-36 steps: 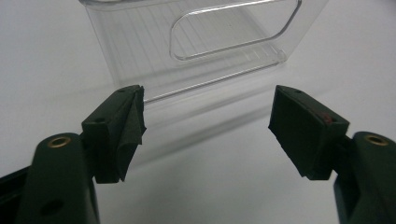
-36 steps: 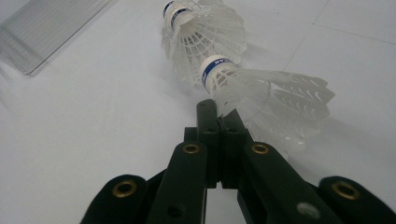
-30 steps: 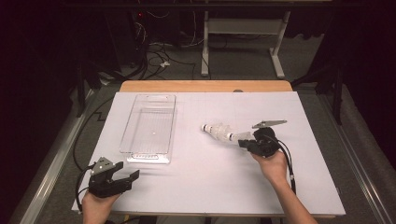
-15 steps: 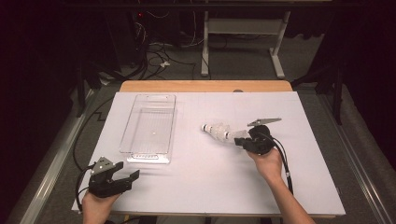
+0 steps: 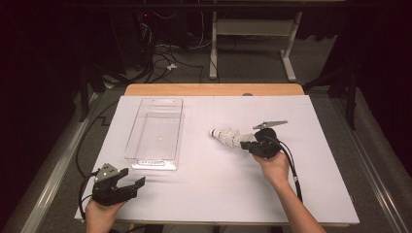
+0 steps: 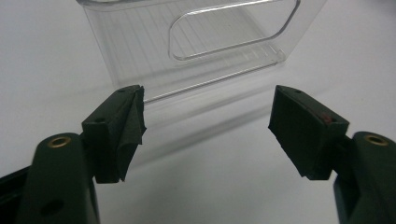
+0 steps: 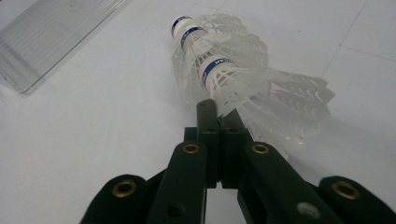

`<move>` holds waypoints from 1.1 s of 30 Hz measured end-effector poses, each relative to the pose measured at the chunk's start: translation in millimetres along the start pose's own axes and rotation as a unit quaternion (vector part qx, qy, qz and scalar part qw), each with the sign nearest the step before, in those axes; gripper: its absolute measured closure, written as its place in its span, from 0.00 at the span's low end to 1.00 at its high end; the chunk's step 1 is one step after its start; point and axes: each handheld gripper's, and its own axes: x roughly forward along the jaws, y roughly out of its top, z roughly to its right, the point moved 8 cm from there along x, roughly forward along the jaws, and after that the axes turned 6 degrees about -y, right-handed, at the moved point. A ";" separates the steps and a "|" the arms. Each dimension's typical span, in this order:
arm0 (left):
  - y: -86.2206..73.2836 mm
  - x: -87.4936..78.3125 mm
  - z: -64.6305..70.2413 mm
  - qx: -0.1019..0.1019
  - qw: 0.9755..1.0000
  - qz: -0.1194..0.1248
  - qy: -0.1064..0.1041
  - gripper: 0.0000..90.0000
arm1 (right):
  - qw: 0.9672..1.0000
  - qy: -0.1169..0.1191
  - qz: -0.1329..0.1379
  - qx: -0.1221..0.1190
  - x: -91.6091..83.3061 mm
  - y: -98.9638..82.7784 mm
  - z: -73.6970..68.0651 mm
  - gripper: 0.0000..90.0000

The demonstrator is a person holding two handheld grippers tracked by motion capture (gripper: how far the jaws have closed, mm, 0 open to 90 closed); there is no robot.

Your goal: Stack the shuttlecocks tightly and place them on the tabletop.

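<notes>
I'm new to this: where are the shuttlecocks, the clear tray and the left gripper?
shuttlecocks [image 7: 219, 70], right gripper view, blue-banded cork.
clear tray [image 5: 154, 162], high view, near end wall.
left gripper [image 6: 205, 123], left gripper view, gap between open jaws.

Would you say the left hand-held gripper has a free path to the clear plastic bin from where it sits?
Probably yes: the left hand-held gripper is open and faces the clear plastic bin, with bare white table cover between them.

3 white plastic shuttlecocks [image 7: 224, 70] with blue-banded cork tips lie nested in a row, 1 clear plastic rectangular bin [image 5: 156, 131] stands nearby, and 2 black two-jaw grippers are present.
</notes>
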 end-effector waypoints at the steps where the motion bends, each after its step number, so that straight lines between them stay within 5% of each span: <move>1: 0.0 0.0 0.1 0.000 1.000 0.000 0.000 0.31 | 1.000 0.000 -0.001 0.000 0.6 0.4 -0.4 1.00; 33: 0.0 0.2 -0.1 0.000 1.000 -0.001 -0.002 0.31 | 1.000 -0.002 -0.004 -0.003 20.8 12.0 -5.3 1.00</move>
